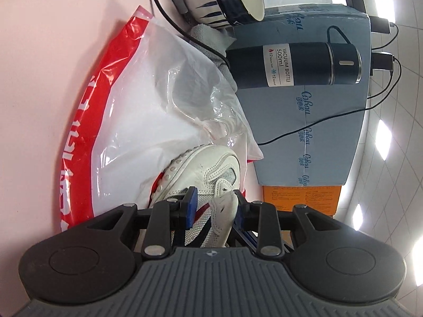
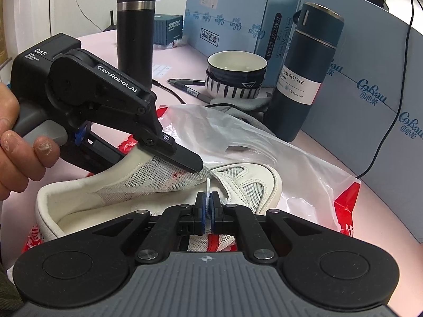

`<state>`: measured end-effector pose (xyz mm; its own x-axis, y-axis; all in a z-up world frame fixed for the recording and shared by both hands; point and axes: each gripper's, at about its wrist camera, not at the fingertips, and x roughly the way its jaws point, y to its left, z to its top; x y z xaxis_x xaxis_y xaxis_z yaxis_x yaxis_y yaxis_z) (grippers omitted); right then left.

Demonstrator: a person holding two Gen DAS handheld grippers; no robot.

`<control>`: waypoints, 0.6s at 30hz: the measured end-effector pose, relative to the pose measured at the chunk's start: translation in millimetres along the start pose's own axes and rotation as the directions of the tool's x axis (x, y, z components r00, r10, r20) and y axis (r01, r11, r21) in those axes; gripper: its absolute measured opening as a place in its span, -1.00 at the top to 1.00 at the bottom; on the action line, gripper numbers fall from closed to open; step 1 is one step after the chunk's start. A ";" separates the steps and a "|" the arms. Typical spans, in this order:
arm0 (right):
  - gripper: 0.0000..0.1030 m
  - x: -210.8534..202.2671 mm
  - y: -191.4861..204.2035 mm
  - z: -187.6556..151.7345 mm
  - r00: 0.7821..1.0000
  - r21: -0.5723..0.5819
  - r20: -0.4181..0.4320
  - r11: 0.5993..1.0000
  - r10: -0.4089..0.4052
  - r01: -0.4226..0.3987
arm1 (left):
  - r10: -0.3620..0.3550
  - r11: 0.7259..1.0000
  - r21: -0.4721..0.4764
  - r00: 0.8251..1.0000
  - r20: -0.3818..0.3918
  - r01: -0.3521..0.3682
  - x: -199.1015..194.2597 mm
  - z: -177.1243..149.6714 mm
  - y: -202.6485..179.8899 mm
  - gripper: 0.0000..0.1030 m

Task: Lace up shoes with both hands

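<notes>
Sneaker (image 2: 148, 185): white leather and mesh with red and navy side stripes, lying on a red-and-clear plastic bag (image 2: 277, 142) on the pink table (image 2: 185, 60), directly ahead of and below both tongs, toe pointing away from the right one.
Step in hand: threading the lace through the eyelets near the toe end of the lacing, as I judge it; no crossed rows of lace show, so the job looks early.
Left gripper (image 1: 215, 204): blue pads set partly apart and clamped on the sneaker's upper, one pad on the mesh side, the other against the white eyelet flap (image 1: 224, 206); it steadies the shoe.
Right gripper (image 2: 208, 207): pads pressed together, pinching the white lace tip (image 2: 208, 185), which pokes up just past the fingertips.
Lace tip place: just above the white eyelet strap, just short of the left tong's finger.
Next move calls for: steering the stiff tip into an eyelet while the left tong holds the flap firm; which hole is next I cannot tell.
Left hand (image 2: 15, 142): bare, wrapped round the grey handle, tong sloping down over the collar from the right tong's left.
Right hand: out of view; its tong tilts down at the vamp.
Beyond the tongs: vacuum bottle (image 2: 304, 74), striped bowl (image 2: 235, 76), blue boxes (image 2: 232, 8).
</notes>
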<state>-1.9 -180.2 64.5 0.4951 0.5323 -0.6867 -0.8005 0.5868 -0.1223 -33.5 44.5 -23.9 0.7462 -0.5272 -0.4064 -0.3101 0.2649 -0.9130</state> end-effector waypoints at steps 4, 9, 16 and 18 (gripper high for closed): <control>0.93 2.3 -1.6 -1.4 1.000 0.015 0.014 1.000 0.001 -0.002 | -0.004 1.000 0.000 1.000 -0.002 0.004 -0.3 0.8 0.8 0.49; 0.93 3.5 -2.6 -3.0 0.999 0.036 0.039 0.999 -0.005 0.004 | -0.008 1.000 0.004 1.000 -0.006 0.008 -2.6 0.3 2.9 0.49; 0.94 4.5 -5.2 -2.7 0.998 0.076 0.058 0.997 -0.007 0.002 | -0.013 1.000 0.004 1.000 -0.009 0.013 -3.5 -0.6 3.7 0.48; 0.94 5.0 -4.8 -2.5 0.998 0.079 0.062 0.997 -0.009 0.005 | -0.014 1.000 0.005 1.000 -0.008 0.014 -4.5 -1.4 4.7 0.48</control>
<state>3.6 -181.8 59.9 0.5227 0.5636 -0.6397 -0.7689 0.6357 -0.0683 -39.1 47.0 -26.4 0.7455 -0.5374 -0.3943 -0.2971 0.2616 -0.9183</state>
